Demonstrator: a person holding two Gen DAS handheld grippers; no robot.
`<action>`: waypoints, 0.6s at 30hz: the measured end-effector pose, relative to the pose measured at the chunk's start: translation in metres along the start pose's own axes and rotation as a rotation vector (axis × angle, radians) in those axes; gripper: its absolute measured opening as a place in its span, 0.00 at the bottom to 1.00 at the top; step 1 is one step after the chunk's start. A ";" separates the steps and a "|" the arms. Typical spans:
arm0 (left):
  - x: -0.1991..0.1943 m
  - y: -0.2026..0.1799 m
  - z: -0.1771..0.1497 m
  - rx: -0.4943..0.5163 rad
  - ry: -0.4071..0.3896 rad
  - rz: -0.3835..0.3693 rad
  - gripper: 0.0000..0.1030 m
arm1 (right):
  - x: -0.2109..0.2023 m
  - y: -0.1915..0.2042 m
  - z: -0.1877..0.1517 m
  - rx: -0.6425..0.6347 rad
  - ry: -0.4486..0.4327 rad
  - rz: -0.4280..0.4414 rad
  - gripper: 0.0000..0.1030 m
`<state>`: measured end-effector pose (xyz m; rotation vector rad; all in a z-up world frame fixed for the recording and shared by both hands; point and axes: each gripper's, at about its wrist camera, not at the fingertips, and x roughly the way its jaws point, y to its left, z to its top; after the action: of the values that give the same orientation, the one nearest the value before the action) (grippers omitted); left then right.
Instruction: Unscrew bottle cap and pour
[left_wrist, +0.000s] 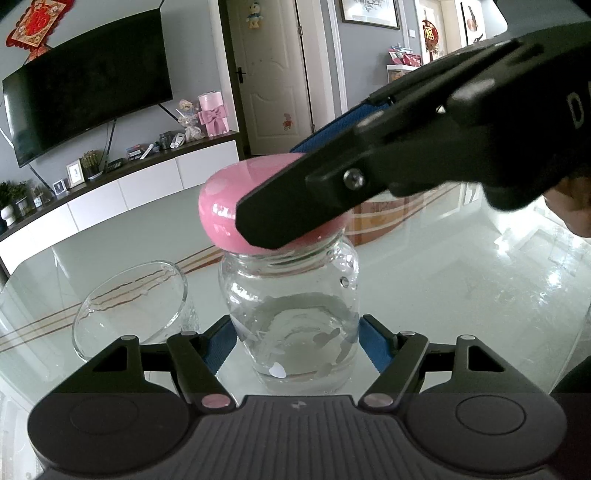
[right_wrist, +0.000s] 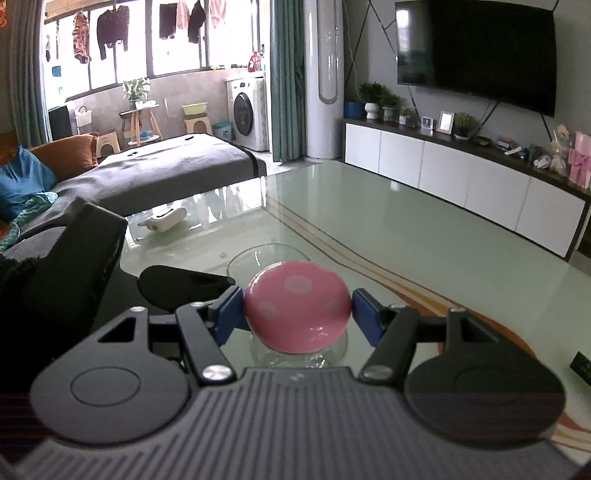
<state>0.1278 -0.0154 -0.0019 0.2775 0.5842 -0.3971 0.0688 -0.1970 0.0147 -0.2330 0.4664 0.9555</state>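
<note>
Cap on bottle, both grippers engaged; no pour shown.

The bottle (left_wrist: 295, 317) stands upright on the counter (left_wrist: 461, 280), pink cap (left_wrist: 229, 206) seated on its neck. Left gripper (left_wrist: 295, 343) jaws bracket the bottle body, pads at its sides. Right gripper (right_wrist: 297, 312) jaws are clamped on the cap. The glass (left_wrist: 129, 306) stands just left of the bottle. Judgement: this fits either loosening the cap or tightening it again.
</note>
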 end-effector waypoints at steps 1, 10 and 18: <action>0.001 -0.001 0.000 -0.001 -0.001 0.000 0.73 | -0.001 0.000 0.001 -0.001 -0.001 0.000 0.63; -0.001 0.002 -0.006 -0.001 0.000 -0.002 0.73 | -0.008 0.000 0.004 -0.009 -0.004 -0.003 0.63; -0.015 -0.006 -0.018 -0.003 0.005 0.002 0.74 | -0.006 0.001 0.001 -0.005 -0.009 -0.008 0.63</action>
<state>0.1058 -0.0102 -0.0083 0.2759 0.5890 -0.3931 0.0651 -0.1999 0.0183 -0.2350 0.4541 0.9495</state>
